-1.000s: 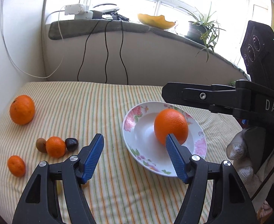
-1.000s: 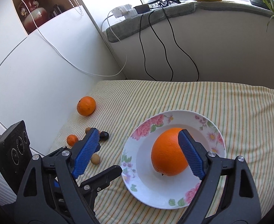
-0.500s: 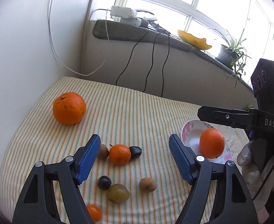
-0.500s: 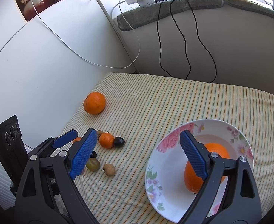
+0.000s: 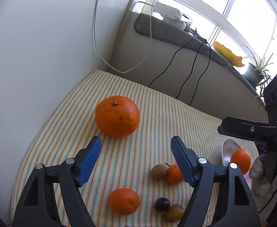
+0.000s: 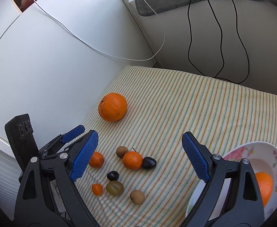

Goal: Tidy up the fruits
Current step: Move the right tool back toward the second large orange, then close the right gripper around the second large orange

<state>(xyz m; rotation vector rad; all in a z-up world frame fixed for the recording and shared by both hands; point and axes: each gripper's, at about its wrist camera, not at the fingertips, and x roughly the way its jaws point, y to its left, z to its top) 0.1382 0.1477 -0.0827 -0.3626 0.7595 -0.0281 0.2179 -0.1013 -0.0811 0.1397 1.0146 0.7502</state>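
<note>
A big orange (image 5: 117, 116) lies on the striped cloth just beyond my open left gripper (image 5: 135, 141), whose blue pads hold nothing. In the right wrist view the same orange (image 6: 112, 106) sits farther off, beyond my open, empty right gripper (image 6: 139, 135). Below the right gripper lies a cluster of small fruit: mandarins (image 6: 132, 160) (image 6: 96, 159), dark plums (image 6: 149, 162), a green fruit (image 6: 114, 187) and brown ones (image 6: 137, 196). A flowered plate (image 6: 267, 151) at the right edge holds another orange (image 6: 264, 187).
A white wall borders the cloth on the left. A low wall with hanging black cables (image 6: 219, 28) and a white cable closes the back. The sill above carries a power strip (image 5: 169, 13), a yellow dish and a potted plant (image 5: 255, 70). A gloved hand (image 5: 259, 172) shows at the right.
Both grippers swung left, away from the plate and toward the loose fruit. The big orange now lies close in front of the left gripper. The plate slid to the right edge of both views.
</note>
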